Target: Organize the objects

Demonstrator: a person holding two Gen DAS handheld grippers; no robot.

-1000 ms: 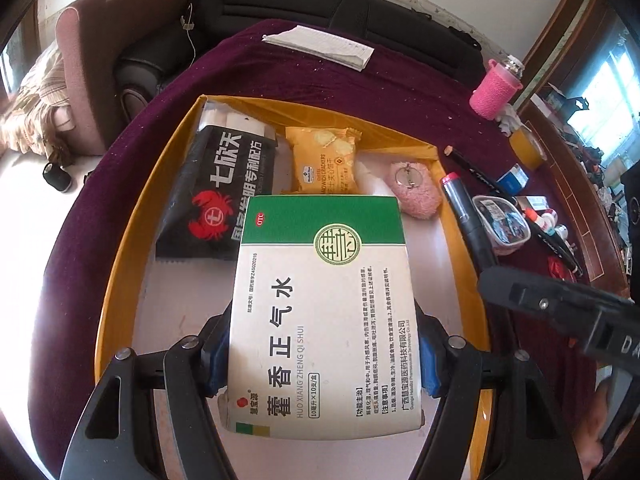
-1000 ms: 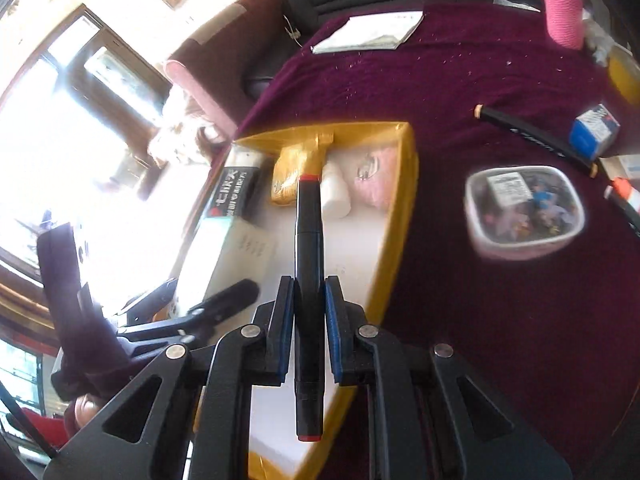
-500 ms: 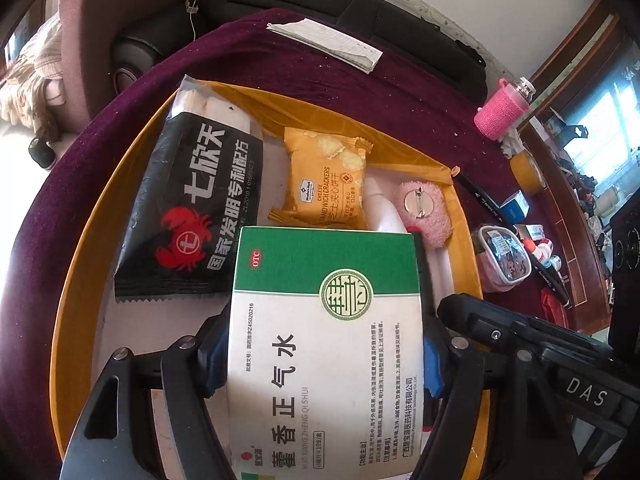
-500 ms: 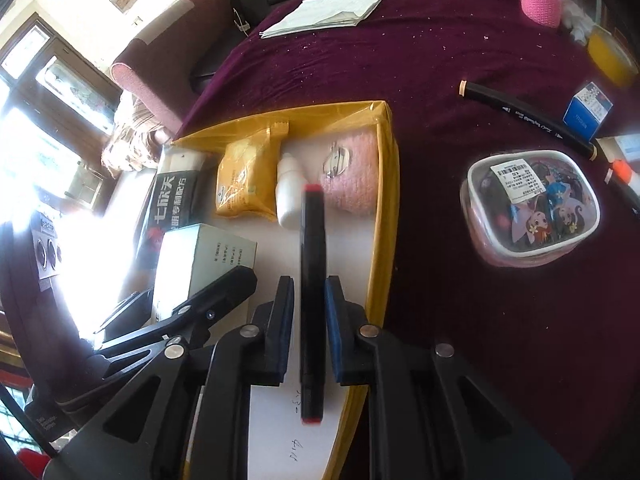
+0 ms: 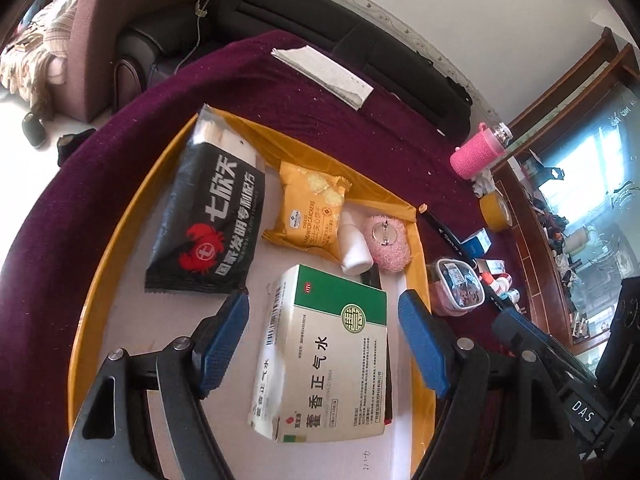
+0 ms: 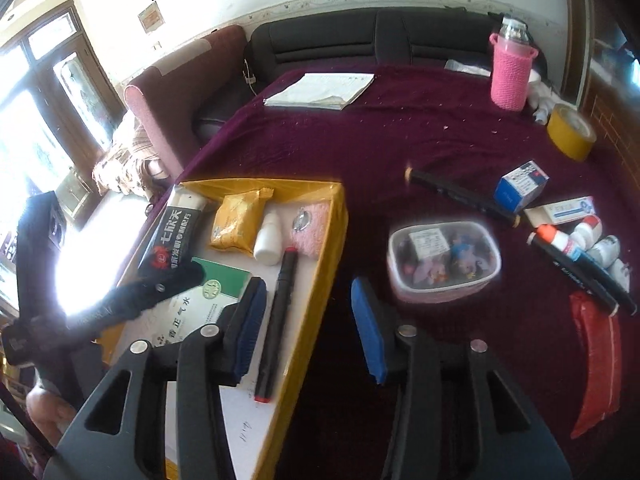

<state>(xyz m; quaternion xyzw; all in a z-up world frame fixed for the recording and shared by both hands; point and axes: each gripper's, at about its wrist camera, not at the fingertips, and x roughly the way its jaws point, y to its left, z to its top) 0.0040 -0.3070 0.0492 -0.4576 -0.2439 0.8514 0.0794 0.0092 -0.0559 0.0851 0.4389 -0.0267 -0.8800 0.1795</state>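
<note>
A: Grippers both let go? Left gripper (image 5: 324, 344) has just been opening, pads clear of the box (image 5: 328, 356) lying between them in the tray (image 5: 120, 248).

B: Yep. Right gripper (image 6: 308, 328) has just sprung apart too; marker (image 6: 278, 320) lies in the tray just inside its left finger (image 6: 248, 324), untouched.

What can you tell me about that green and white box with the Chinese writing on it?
The medicine box is a flat cardboard carton, cream-white with a green band at its far end, a round green emblem, large green characters and a barcode on its side. It lies face up on the pale floor of the yellow tray, just short of the white bottle. The left gripper straddles it with jaws open, pads apart from it.
</note>
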